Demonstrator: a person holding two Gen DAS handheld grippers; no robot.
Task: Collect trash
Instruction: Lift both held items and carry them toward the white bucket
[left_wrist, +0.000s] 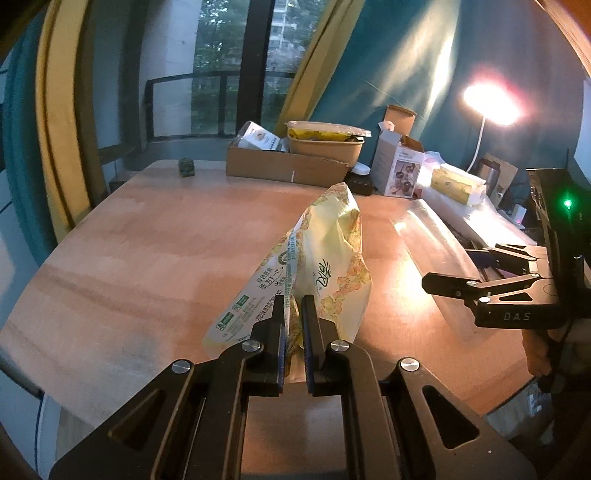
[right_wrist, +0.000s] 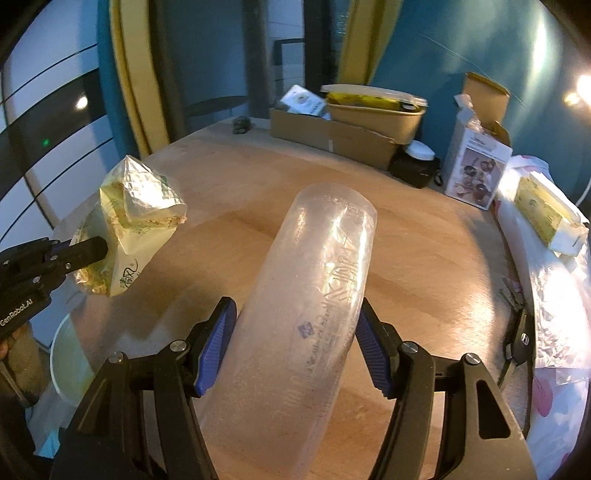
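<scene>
My left gripper (left_wrist: 293, 314) had its jaws drawn almost together, pinching the lower edge of an empty yellow-green tissue wrapper (left_wrist: 325, 258) that stood up crumpled from the pads, clear of the wooden table (left_wrist: 147, 240). My right gripper (right_wrist: 295, 332) stood wide, its blue pads (right_wrist: 218, 347) pressed on either side of a clear plastic cup (right_wrist: 314, 295), which lay lengthwise between them with its far end pointing away. Both grippers tilted downward over the table, the left one off to the left with its wrapper out near the table's edge. Below that edge sat something pale and round, perhaps a bin (right_wrist: 70, 362), though the view there was too dim to be sure. Farther off, along the back of the table, were a flat cardboard box (right_wrist: 332, 136) holding a lidded brown food tub (right_wrist: 373, 110), an opened white carton (right_wrist: 476, 162), and a full tissue pack (right_wrist: 546, 214) at right.
</scene>
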